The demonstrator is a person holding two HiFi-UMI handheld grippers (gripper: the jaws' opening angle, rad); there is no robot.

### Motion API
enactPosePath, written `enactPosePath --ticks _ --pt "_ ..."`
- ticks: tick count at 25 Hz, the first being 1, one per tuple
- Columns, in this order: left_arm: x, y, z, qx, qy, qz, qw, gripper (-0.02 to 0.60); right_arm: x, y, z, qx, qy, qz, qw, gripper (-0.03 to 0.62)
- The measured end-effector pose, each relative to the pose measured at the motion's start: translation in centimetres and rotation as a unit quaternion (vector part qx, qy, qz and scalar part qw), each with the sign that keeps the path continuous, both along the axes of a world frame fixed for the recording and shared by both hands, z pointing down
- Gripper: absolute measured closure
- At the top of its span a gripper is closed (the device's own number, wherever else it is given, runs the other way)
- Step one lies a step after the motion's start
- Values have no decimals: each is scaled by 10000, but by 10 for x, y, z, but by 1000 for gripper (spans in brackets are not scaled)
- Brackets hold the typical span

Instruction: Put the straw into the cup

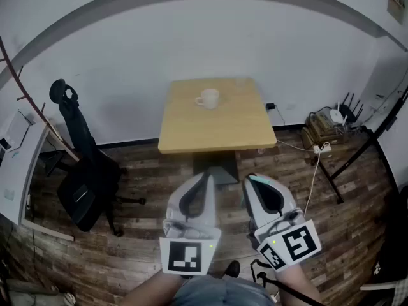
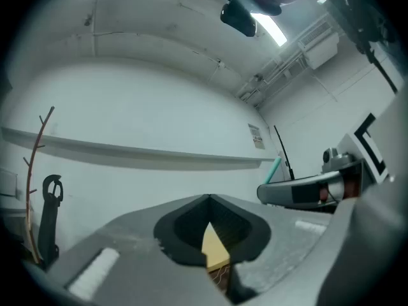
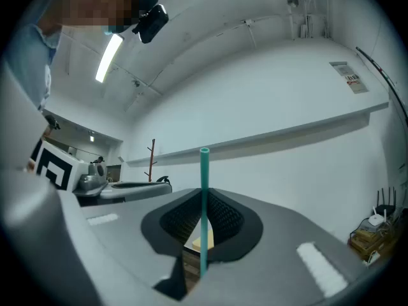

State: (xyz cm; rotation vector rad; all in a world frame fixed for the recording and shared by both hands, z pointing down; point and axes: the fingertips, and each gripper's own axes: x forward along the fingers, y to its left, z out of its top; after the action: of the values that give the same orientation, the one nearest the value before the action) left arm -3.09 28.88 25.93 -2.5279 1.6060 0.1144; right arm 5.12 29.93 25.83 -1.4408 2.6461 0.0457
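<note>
Grippers, head view: right gripper (image 1: 254,182) & left gripper (image 1: 205,177) are held side by side low over the floor (image 1: 127,247), well short of the worktop (image 1: 217,132). The cup (image 1: 208,98) sits on its far part, well apart from both.

Left gripper view: jaws closed tip to tip, nothing betw. them. The straw (image 2: 275,169) shows off to the right, in the other gripper.

Right gripper view: jaws pinched narrow on the teal straw, which stands upright across them, top end above the tips.

Step, as I judge it: carry/approach, straw not yet at cup. Next move needs closing in on the worktop, getting the straw's lower end over the cup mouth, lowering, then letting go.
</note>
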Motion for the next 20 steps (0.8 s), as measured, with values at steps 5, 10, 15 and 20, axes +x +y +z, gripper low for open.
enactPosePath --ticks 5,10,15,20 --pt "11 -1 0 11 -50 8 10000 563 8 0 0 9 -21 -28 10000 563" --pt "22 -5 0 -13 -71 -58 10000 563 22 -3 -3 46 -63 -95 9999 563" --pt "36 -8 3 -38 -82 -197 9998 563 40 -6 2 -14 -198 -208 9996 562" --pt "40 -15 11 -120 -151 -389 9991 563 54 -12 9 -151 -297 -349 9988 560"
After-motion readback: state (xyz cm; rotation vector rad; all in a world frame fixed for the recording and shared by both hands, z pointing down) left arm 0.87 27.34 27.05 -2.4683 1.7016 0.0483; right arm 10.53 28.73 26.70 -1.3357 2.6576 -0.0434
